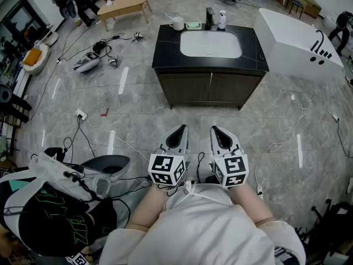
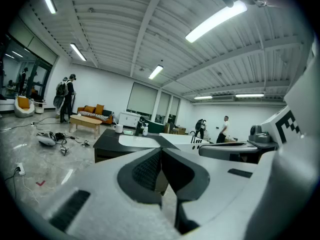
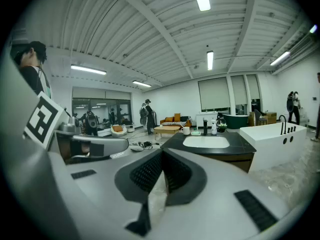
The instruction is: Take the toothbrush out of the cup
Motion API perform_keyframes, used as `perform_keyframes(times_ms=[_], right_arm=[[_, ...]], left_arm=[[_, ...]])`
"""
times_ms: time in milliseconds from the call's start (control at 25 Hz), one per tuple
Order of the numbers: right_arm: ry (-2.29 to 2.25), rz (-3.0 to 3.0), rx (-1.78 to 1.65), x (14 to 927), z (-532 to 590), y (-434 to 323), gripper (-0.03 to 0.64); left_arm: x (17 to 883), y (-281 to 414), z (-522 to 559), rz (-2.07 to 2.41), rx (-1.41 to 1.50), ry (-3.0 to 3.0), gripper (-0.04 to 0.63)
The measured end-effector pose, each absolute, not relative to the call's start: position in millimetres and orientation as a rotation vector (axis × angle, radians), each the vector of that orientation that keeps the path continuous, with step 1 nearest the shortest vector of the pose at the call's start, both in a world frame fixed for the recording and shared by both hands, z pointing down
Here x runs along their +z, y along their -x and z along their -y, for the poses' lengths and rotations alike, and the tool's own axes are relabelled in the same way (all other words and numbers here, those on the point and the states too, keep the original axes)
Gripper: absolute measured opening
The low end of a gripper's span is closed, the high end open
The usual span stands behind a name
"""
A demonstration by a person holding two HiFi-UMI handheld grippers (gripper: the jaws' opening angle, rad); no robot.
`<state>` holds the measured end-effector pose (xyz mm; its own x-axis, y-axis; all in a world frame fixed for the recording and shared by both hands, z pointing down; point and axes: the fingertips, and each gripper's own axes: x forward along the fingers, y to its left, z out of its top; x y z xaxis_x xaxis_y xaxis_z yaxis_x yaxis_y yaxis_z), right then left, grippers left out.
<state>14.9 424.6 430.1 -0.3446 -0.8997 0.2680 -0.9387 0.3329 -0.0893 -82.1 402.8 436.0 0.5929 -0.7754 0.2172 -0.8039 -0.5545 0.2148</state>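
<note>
A white cup [image 1: 177, 23] stands at the back left of the black vanity top [image 1: 165, 48], and a thin toothbrush handle [image 1: 170, 17] sticks out of it to the left. Both grippers are held close to my body, well short of the vanity. The left gripper [image 1: 177, 137] is shut with nothing between its jaws, and so is the right gripper [image 1: 220, 138] beside it. In the left gripper view the jaws [image 2: 161, 149] meet and the cup [image 2: 119, 128] shows small and far. From the right gripper view [image 3: 162, 151] the cup [image 3: 186, 130] sits left of the sink.
A white sink [image 1: 210, 43], a green soap dish [image 1: 193, 25], a black faucet [image 1: 210, 16] and a white bottle [image 1: 222, 20] share the vanity. A white bathtub [image 1: 300, 43] stands at the right. Cables, a power strip [image 1: 80, 114] and a grey bin [image 1: 105, 164] lie on the floor at the left.
</note>
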Motion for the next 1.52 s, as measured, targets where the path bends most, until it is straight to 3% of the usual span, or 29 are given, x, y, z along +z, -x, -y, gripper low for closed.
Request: perform_keyframes(times_ms=[880, 1520], right_arm=[[-1.713, 2.372, 0.482, 462.8, -417.5, 6.1, 0.028], [-1.564, 2.439, 0.549, 487.6, -267.1, -41.3, 0.028]], left_arm=[[460.0, 103.4, -398.7, 1.235, 0.146, -2.501, 0.018], [485.0, 65.1, -252.7, 1.356, 0.122, -2.363, 0.018]])
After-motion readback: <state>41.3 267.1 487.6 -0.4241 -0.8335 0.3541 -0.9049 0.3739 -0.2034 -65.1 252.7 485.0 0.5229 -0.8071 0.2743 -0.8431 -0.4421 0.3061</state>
